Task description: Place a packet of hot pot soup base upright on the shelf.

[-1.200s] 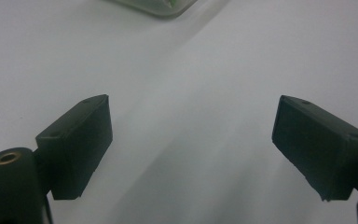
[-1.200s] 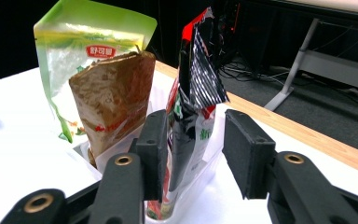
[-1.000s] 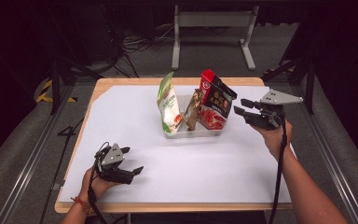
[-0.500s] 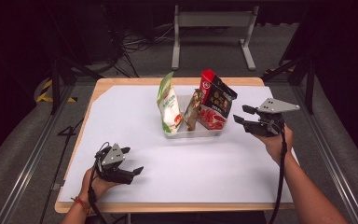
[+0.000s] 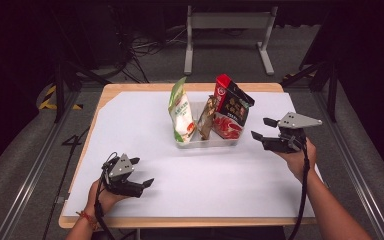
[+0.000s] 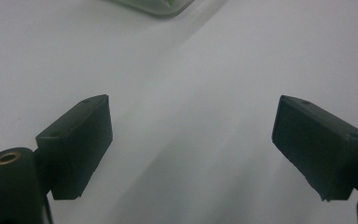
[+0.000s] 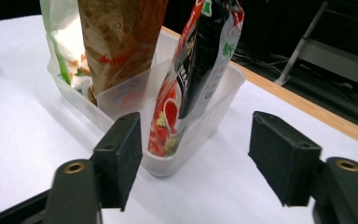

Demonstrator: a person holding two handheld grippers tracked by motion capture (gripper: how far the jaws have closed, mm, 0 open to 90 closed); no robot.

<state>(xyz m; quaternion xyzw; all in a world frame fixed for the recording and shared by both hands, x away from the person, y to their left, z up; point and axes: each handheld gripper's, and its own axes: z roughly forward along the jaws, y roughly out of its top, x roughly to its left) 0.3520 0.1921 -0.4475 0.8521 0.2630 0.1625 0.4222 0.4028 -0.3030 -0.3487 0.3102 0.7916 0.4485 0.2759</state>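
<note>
Red-and-black pouch (image 5: pixel 231 109): upright at right end of clear tray (image 5: pixel 206 143), frame centre. Right gripper (image 5: pixel 264 129) lower than a second ago, just right of tray, jaws just opened, nothing between. Probably released. Left gripper (image 5: pixel 141 172) lower left, open, empty.

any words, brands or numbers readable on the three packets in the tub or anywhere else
"新": green character near the top of the red and black packet, right gripper view.
Other print on that packet: too blurred to read.
Green and white packet: print too small to read.
Brown packet: red marks, unreadable.
Clear tub: no text.
</note>
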